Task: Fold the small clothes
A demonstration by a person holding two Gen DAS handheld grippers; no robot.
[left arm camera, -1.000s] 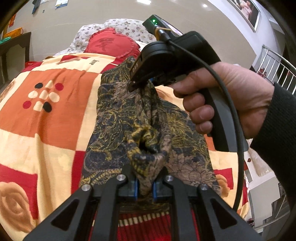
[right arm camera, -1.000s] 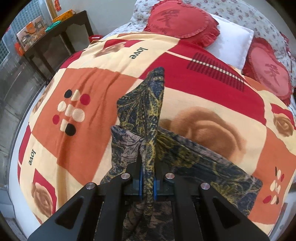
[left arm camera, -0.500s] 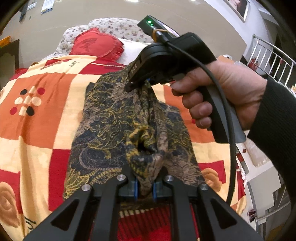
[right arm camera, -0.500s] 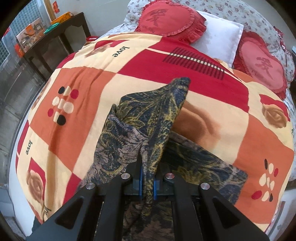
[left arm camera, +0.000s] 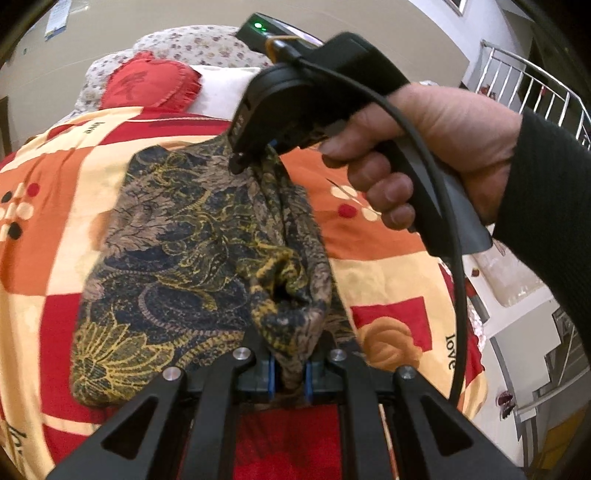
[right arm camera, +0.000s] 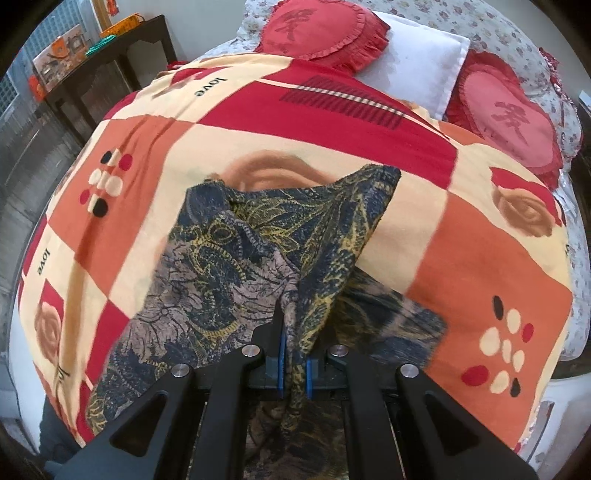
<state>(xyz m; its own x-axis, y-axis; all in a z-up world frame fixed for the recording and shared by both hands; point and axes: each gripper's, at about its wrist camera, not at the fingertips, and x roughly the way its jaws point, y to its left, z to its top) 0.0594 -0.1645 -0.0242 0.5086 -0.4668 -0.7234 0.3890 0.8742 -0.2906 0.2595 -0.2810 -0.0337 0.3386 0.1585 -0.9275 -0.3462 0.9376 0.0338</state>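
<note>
Left wrist view: the left gripper [left arm camera: 289,373] is clamped on a bunched corner of the patterned cloth [left arm camera: 177,266], a dark blue, brown and yellow garment; the fabric fills the narrow gap between the blue pads [left arm camera: 271,374]. Ahead of it the cloth runs flat over the blanket [left arm camera: 48,229] toward the right gripper [left arm camera: 255,162], which is closed on the far edge of the same cloth, lifting a ridge of fabric between the two tools. A hand [left arm camera: 436,155] in a dark sleeve [left arm camera: 550,229] grips that tool's handle, and a black cable [left arm camera: 447,206] loops down from it. A green light [left arm camera: 258,26] glows on the top of the device. The word "love" is printed on the blanket, once beyond the cloth to the left and once to the right of the left gripper. A red heart cushion [left arm camera: 147,85] with a stitched character lies beyond the cloth.

Right wrist view: the right gripper [right arm camera: 294,363] is pinched shut on a fold of the cloth [right arm camera: 258,258], which rises between its pads and spreads ahead and to the left over the blanket [right arm camera: 480,258], with a lower layer lying flat to the right. "love" reads upside down far ahead and again at the left. Two red heart cushions [right arm camera: 321,27] and a white pillow [right arm camera: 417,55] lie beyond. A dark side table [right arm camera: 107,74] stands at the far left; the things on it are too small to tell.
</note>
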